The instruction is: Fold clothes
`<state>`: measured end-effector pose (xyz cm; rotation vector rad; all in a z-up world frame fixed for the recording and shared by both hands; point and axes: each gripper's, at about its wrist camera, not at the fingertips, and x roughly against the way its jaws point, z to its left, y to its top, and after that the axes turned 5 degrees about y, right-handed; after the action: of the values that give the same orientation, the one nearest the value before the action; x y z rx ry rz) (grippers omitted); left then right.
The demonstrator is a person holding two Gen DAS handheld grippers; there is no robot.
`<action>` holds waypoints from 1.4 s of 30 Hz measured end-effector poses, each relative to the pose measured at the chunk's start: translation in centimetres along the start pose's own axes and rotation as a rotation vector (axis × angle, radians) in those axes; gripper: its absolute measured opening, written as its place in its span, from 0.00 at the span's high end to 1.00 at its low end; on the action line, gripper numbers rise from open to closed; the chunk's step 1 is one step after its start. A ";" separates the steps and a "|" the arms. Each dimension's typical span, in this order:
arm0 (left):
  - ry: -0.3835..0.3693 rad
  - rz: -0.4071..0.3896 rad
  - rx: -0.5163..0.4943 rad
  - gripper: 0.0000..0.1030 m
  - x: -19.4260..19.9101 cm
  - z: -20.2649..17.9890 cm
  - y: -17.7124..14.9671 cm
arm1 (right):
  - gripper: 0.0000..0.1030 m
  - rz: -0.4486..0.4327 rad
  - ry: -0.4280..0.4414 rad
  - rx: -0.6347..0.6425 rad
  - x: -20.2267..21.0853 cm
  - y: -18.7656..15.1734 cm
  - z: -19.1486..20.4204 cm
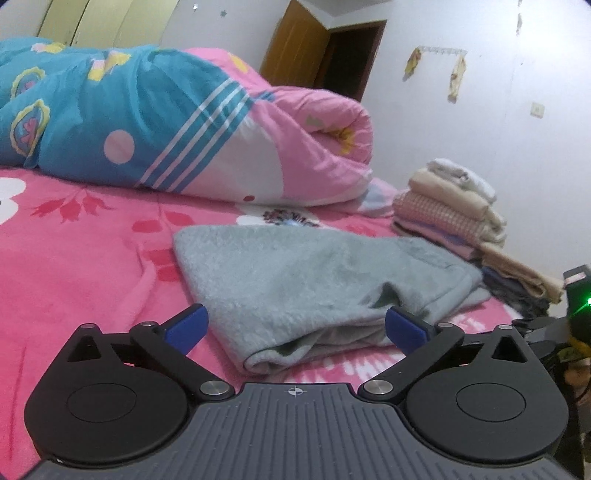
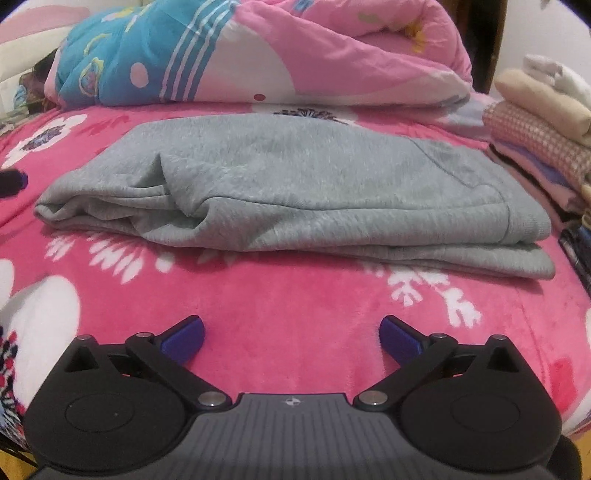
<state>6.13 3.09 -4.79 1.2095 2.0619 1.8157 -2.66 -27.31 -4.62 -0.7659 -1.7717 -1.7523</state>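
Right wrist: folded grey garment lies crosswise, long axis left-right

A white wall is being seen at 1 o'clock, an open wooden door at 12, pale wardrobe panels at 11.

The left gripper is held low and level, its two blue-tipped fingers spread wide apart with nothing gripped between them. The right gripper is held the same way, blue fingertips spread wide and empty. No hand or sleeve is visible.
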 end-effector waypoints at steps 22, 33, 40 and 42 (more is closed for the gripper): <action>0.108 0.017 -0.020 0.00 -0.3 -0.2 -0.4 | 0.00 0.002 -0.006 -0.065 -0.1 0.1 -0.2; 0.153 -0.107 -0.200 0.00 1.0 -2.0 -1.3 | 0.00 -0.035 0.011 -0.062 0.9 0.3 -0.8; 0.126 -0.113 -0.340 0.23 0.1 -3.9 -2.0 | 0.04 -0.251 0.136 0.018 4.7 1.4 -0.6; 0.122 -0.106 -0.385 0.27 -0.3 -4.4 -2.1 | 0.12 -0.268 0.163 0.064 4.4 1.9 -0.1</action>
<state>2.78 -0.38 -5.55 0.8897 1.6812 2.1496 -4.34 -27.24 -0.15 -0.3593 -1.8759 -1.8569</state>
